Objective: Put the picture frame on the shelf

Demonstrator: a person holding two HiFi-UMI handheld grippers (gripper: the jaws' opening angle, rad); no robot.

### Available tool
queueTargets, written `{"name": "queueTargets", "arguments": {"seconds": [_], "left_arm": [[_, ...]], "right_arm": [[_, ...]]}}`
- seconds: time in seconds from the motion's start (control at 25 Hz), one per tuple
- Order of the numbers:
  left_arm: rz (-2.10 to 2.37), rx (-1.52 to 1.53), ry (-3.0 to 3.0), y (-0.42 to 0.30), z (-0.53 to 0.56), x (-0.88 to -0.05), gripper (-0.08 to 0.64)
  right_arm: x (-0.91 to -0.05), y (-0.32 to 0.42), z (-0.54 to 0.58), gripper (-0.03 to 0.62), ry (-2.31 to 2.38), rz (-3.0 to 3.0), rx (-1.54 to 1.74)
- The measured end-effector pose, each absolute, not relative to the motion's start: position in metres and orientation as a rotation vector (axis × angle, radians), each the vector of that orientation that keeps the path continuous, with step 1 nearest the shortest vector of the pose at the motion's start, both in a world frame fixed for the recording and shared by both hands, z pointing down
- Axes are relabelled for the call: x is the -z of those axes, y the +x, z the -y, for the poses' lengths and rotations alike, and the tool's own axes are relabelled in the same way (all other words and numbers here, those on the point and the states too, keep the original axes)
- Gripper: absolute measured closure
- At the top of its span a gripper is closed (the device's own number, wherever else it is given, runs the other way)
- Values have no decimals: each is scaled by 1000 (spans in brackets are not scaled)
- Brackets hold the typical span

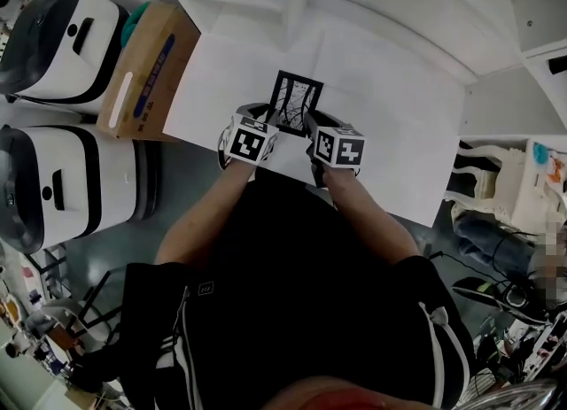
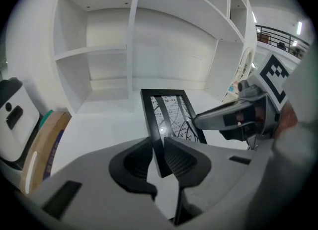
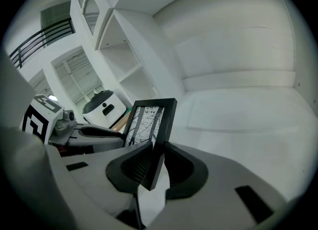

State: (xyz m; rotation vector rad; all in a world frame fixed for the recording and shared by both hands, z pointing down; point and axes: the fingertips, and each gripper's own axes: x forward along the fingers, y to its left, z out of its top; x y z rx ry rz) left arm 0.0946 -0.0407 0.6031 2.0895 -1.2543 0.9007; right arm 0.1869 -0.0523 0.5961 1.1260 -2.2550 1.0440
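Picture frame [image 1: 296,98], black-edged (scribbled print)

Head view looks steeply down; both gripper views closely share the picture frame [image 1: 294,100].

The left forearm [image 1: 197,222] and right forearm [image 1: 370,215] reach forward from the torso [image 1: 310,293] and converge, so the two grippers sit side by side, just apart. The left gripper [image 2: 160,150] angles downward, its jaws pressed on the left edge of the picture frame [image 2: 168,112]. The right gripper [image 3: 156,163], just to its right, also tilts downward and clamps the frame's right edge between its pads. Both marker cubes face up.
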Motion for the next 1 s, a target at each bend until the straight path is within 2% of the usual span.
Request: {"name": "queueTargets", "arguments": {"seconds": [0.44,1.0], "left_arm": [[1240,-873,2129,52,54,-597,488],[985,-908,2322,-71,99,-596,495]], "right_arm": [[-601,144,71,506,1143,2237,-1057],[-595,23,100,509,1459,2141,-1096]]}}
